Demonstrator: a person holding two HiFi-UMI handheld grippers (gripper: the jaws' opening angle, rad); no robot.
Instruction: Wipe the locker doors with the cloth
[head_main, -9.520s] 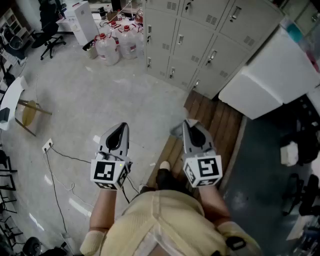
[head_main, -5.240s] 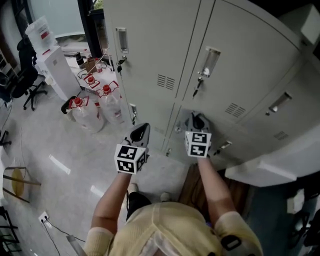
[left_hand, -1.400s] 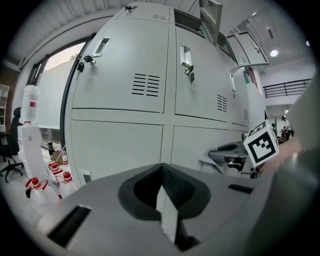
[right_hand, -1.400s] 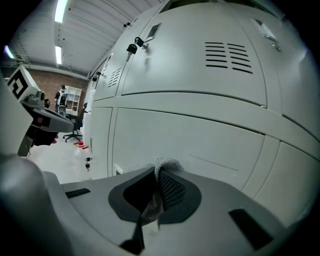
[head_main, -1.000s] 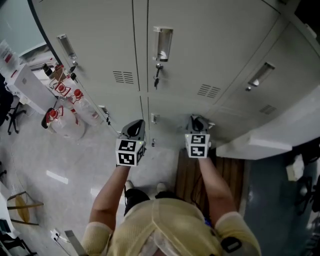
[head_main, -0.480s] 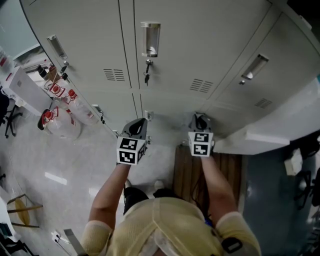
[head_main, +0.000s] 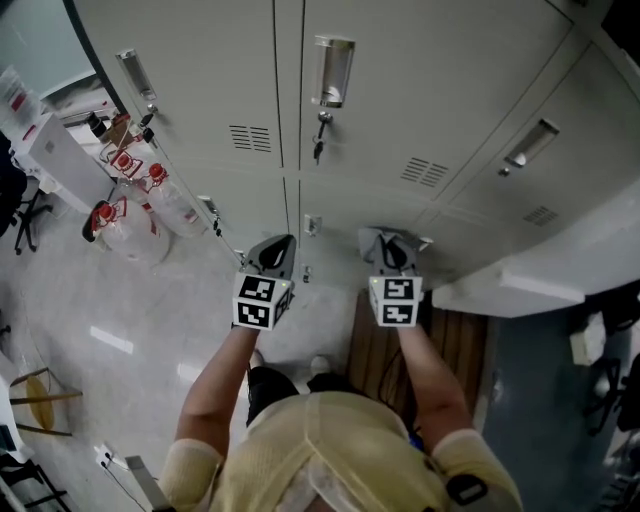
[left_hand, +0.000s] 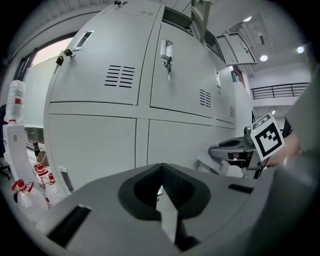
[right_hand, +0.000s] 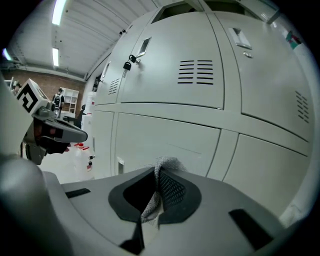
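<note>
Grey metal locker doors (head_main: 400, 90) fill the wall ahead, with recessed handles, vent slots and a key with a padlock (head_main: 320, 125). My right gripper (head_main: 386, 250) is shut on a grey woven cloth (right_hand: 166, 163), which bunches up over the jaw tips close to a lower door (right_hand: 165, 137). In the head view the cloth (head_main: 372, 240) shows as a pale fold at the gripper's nose. My left gripper (head_main: 274, 257) is shut with nothing in it, held level with the right one before a lower door (left_hand: 95, 145). Each gripper shows in the other's view: the right gripper (left_hand: 234, 148) and the left gripper (right_hand: 59, 131).
Large water bottles with red caps (head_main: 130, 225) stand on the floor at the left beside a white unit (head_main: 50, 150). A wooden pallet (head_main: 380, 345) lies under my right side. A white box-like surface (head_main: 540, 285) juts out at the right.
Since the earliest frames I have come from the open floor right up to the lockers. Over the last second both grippers have stayed low before the doors, shifting only slightly.
</note>
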